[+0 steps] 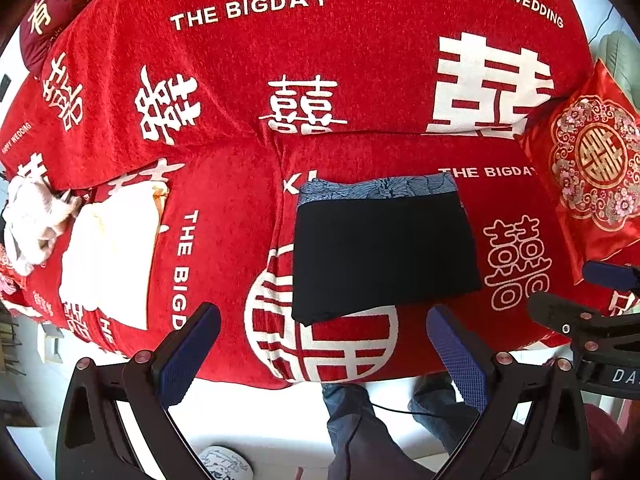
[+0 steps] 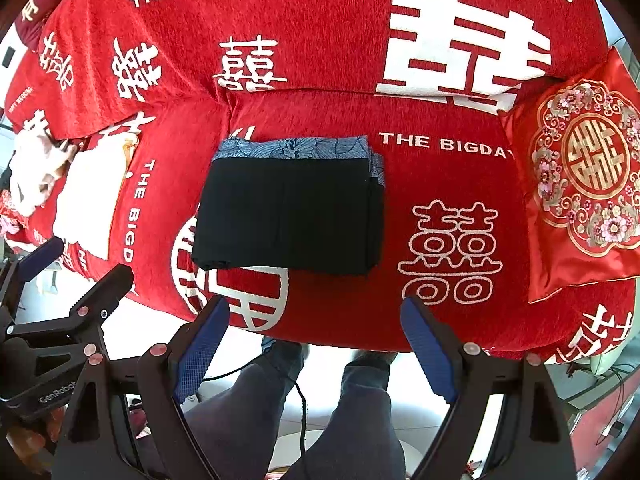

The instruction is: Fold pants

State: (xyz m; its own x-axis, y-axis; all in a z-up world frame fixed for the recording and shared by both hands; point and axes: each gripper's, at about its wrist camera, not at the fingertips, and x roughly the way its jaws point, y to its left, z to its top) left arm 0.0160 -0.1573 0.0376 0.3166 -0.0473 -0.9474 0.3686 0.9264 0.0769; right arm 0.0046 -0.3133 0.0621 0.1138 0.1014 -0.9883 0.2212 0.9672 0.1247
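Black pants (image 1: pixel 382 254) lie folded into a flat rectangle on the red sofa seat (image 1: pixel 224 240), on top of a folded blue patterned cloth (image 1: pixel 380 188) that shows along their far edge. They also show in the right wrist view (image 2: pixel 288 216) with the blue cloth (image 2: pixel 292 148). My left gripper (image 1: pixel 324 344) is open and empty, held back over the seat's front edge. My right gripper (image 2: pixel 316 340) is open and empty, also near the front edge, and appears at the right of the left wrist view (image 1: pixel 592 312).
A folded white garment (image 1: pixel 108 256) and a crumpled white cloth (image 1: pixel 32 220) lie on the left seat. A red embroidered cushion (image 1: pixel 592 168) leans at the right. The person's legs (image 2: pixel 320 408) stand before the sofa on a white floor.
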